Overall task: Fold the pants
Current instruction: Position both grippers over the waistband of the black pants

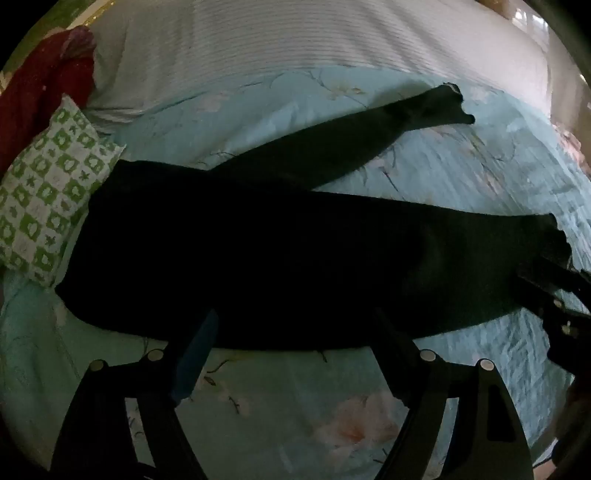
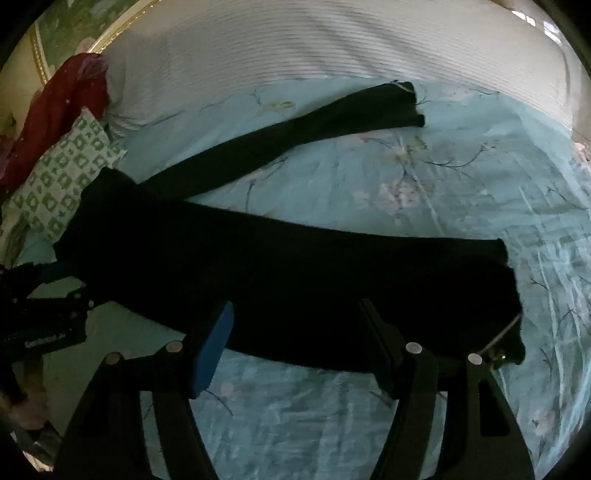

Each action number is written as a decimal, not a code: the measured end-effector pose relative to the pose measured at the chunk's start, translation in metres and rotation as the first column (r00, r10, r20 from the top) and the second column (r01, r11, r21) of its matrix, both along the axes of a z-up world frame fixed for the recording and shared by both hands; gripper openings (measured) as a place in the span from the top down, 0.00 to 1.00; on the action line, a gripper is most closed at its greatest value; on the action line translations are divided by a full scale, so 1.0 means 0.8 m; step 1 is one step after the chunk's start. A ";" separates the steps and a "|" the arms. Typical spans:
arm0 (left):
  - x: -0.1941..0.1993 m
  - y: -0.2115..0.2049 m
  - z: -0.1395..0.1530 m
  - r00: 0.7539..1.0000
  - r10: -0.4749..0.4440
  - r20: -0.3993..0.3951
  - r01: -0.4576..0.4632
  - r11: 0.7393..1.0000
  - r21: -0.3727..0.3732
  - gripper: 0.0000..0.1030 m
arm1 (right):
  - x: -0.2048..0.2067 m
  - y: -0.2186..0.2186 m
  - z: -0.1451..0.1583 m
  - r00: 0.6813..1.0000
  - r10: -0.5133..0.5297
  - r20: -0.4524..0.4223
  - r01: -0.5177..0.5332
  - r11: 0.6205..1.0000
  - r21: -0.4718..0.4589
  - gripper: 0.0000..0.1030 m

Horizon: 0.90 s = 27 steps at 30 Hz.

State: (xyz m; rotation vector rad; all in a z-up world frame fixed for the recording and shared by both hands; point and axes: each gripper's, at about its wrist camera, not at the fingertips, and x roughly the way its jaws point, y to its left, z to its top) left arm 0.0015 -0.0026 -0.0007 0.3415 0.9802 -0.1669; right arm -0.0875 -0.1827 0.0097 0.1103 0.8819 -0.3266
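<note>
Black pants (image 1: 280,254) lie spread on a light blue floral bed cover, waist at the left, two legs splayed to the right. The far leg (image 1: 369,133) angles up to its cuff; the near leg (image 1: 461,258) runs right. My left gripper (image 1: 295,325) is open above the near edge of the pants near the waist. My right gripper (image 2: 295,317) is open above the near edge of the near leg (image 2: 332,280). The far leg also shows in the right wrist view (image 2: 332,114). The right gripper shows in the left wrist view (image 1: 557,299); the left in the right wrist view (image 2: 44,306).
A green-and-white patterned pillow (image 1: 48,199) touches the waist at the left. A dark red cloth (image 1: 40,88) lies beyond it. A white striped blanket (image 1: 295,33) covers the far side of the bed. The blue floral cover (image 1: 461,170) shows between and around the legs.
</note>
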 end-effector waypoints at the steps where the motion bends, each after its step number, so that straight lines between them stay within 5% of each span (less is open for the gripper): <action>1: 0.001 -0.003 -0.001 1.000 0.000 -0.007 0.000 1.000 0.003 0.21 | 0.002 0.000 0.001 1.000 -0.003 0.000 0.003 1.000 -0.007 0.33; 4: 0.001 0.001 0.006 1.000 0.023 -0.014 -0.024 0.999 -0.031 0.21 | -0.001 0.032 -0.006 0.999 0.004 0.036 -0.002 0.997 -0.076 0.33; 7: 0.006 0.007 0.007 0.999 0.037 -0.016 -0.038 0.997 -0.063 0.21 | 0.000 0.009 -0.006 0.999 0.031 0.042 -0.031 0.999 0.011 0.33; 27: 0.001 0.014 0.010 1.000 0.016 -0.002 -0.016 0.995 -0.098 0.21 | 0.006 0.006 -0.003 0.998 0.039 0.040 -0.041 0.997 0.063 0.33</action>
